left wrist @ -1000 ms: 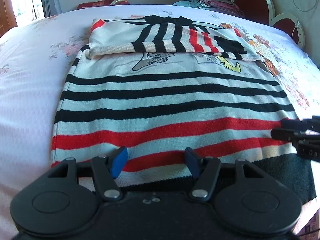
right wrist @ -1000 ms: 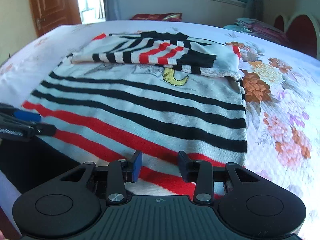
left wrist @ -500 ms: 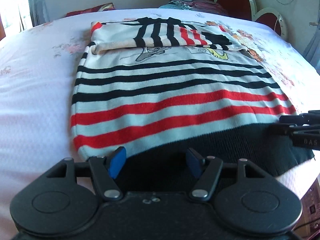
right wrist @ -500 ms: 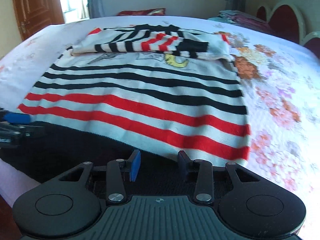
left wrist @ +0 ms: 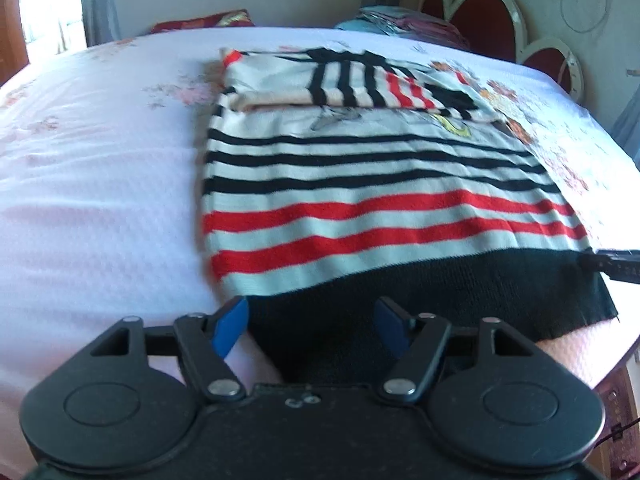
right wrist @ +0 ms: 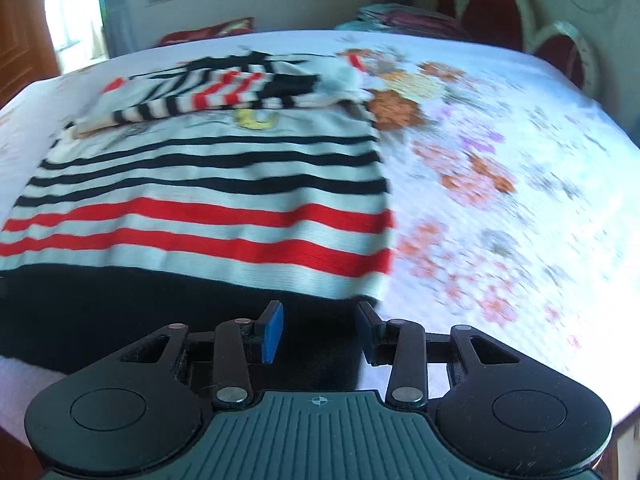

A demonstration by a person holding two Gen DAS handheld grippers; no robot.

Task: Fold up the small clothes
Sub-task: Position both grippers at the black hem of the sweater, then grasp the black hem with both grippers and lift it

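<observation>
Left wrist view: striped sweater (left wrist: 380, 200) is lying flat on the bed (left wrist: 100, 184), sleeves folded across its far end.
Left gripper (left wrist: 310, 322) and right gripper (right wrist: 319, 330) are both hovering released, fingers spread, at the sweater's black hem (right wrist: 120, 312), one near each corner.

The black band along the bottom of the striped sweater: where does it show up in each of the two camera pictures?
Left wrist view: the black band runs across the lower middle, just beyond the left gripper.
Right wrist view: the black band fills the lower left, reaching the right gripper.
Shared landmark: the red heart-shaped headboard, upper right in both.
</observation>
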